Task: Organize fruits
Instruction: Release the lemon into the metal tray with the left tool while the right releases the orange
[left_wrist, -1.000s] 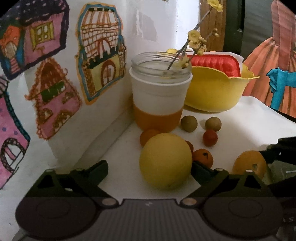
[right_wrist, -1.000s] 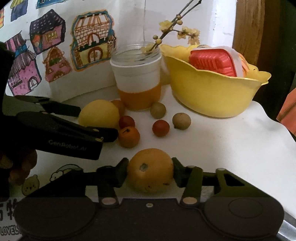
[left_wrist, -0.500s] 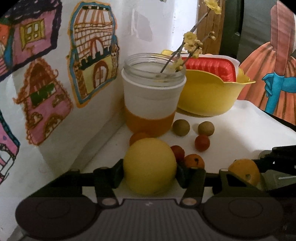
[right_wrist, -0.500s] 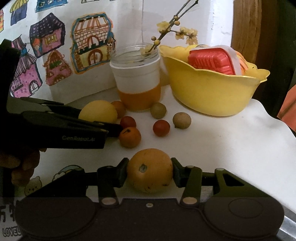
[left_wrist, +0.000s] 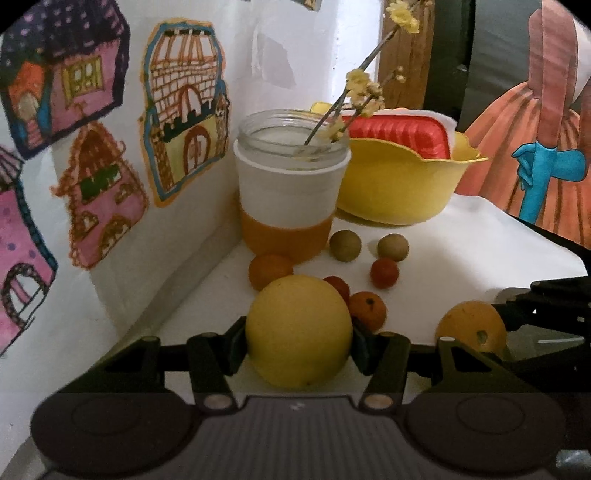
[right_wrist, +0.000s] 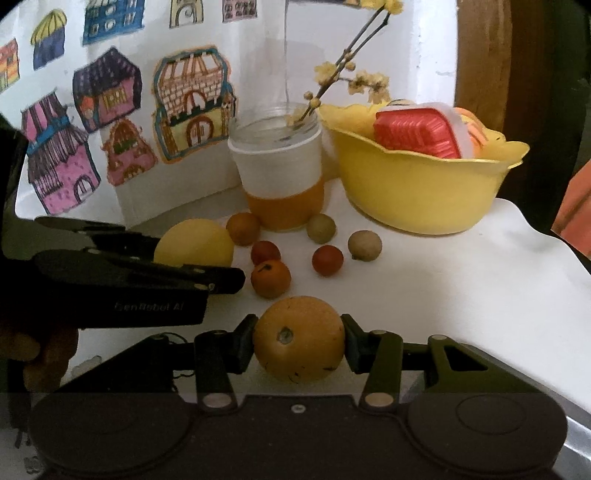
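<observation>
1. Gripping the large yellow fruit (left_wrist: 298, 330), our left hand-held gripper (left_wrist: 298, 339) has its pads pressed to both sides of it; its jaws have just been closing, with the fruit between them. The fruit sits on the white worktop (left_wrist: 480, 243), near the worktop's left edge where the drawing-covered wall (left_wrist: 110, 155) rises.
2. We hold the orange (right_wrist: 298, 339) clamped between the pads of our right hand-held gripper (right_wrist: 298, 341), at the near part of the worktop; its stem scar faces the right wrist camera.
3. From the left wrist view we see that same orange (left_wrist: 471, 330) to the right of the yellow fruit, apart from it, with the dark arms of the right hand-held gripper around it.
4. Behind the two gripped fruits we count small ones loose on the worktop: a small orange fruit (right_wrist: 270, 277), two red ones (right_wrist: 265, 252) (right_wrist: 327, 260), two olive-brown ones (right_wrist: 322, 229) (right_wrist: 364, 245), and another orange one (right_wrist: 243, 228) just beside the jar.
5. The glass jar (right_wrist: 280, 173), wrapped in a white and orange sleeve, stands at the back against the wall and holds a twig with yellow blossoms (right_wrist: 351, 55).
6. The yellow bowl (right_wrist: 417, 188) stands to the right of the jar towards the far right corner, with a red tray (right_wrist: 417, 133) in it.
</observation>
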